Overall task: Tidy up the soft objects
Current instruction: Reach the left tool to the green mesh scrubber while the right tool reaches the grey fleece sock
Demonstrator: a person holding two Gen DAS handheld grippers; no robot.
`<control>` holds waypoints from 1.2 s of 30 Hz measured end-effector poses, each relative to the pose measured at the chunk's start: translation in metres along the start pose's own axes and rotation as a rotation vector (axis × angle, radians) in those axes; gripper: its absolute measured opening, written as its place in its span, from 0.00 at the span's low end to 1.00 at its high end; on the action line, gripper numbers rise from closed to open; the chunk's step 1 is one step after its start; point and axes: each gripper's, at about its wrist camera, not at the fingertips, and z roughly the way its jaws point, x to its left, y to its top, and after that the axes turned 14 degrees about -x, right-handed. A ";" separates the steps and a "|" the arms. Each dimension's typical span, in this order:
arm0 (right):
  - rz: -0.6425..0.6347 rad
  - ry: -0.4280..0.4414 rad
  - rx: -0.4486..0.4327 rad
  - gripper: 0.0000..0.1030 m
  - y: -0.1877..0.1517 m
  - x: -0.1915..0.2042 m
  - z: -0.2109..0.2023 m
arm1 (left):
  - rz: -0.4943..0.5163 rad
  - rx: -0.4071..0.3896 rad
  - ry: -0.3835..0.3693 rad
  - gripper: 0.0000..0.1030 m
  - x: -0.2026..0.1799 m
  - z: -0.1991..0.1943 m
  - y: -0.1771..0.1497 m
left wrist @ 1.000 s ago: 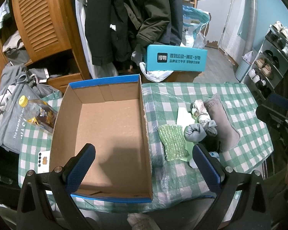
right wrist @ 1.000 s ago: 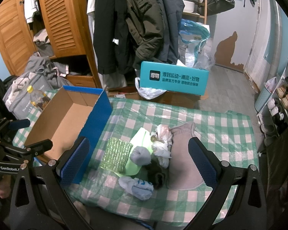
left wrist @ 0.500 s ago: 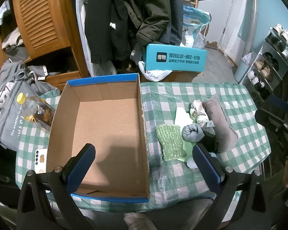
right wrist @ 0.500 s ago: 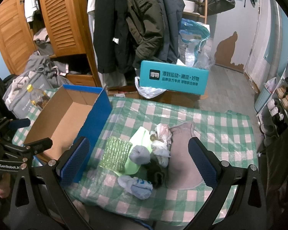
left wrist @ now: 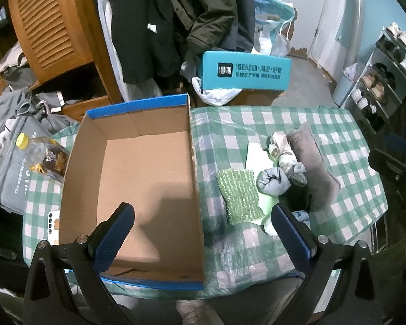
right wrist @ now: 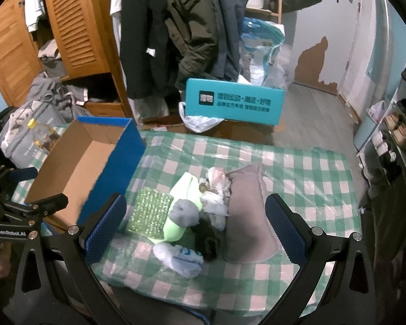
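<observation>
- Spreading under everything, the checked tabletop (left wrist: 257, 124) is carrying the cardboard box (left wrist: 138, 178) on its left half; the box is sitting empty.
- Lying right of the box, the soft pile is waiting: grey sock (right wrist: 246, 216), green bubble wrap (right wrist: 150, 214), rolled grey socks (right wrist: 184, 212).
- I am holding my left tongs (left wrist: 203, 233) agape above the box's right wall.
- I am hovering my right tongs (right wrist: 195, 226) agape over the pile, gripping nothing.
</observation>
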 end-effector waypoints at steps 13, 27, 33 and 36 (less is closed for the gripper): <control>0.030 -0.072 0.088 0.98 -0.018 -0.041 0.018 | 0.051 0.093 -0.023 0.99 -0.039 0.036 -0.001; 0.100 -0.104 0.153 0.98 -0.037 -0.076 0.038 | 0.083 0.186 -0.037 0.99 -0.074 0.083 -0.010; 0.126 -0.121 0.186 0.98 -0.046 -0.088 0.050 | 0.080 0.216 -0.055 0.99 -0.085 0.100 -0.011; 0.133 -0.127 0.194 0.98 -0.049 -0.093 0.056 | 0.077 0.223 -0.057 0.99 -0.089 0.107 -0.011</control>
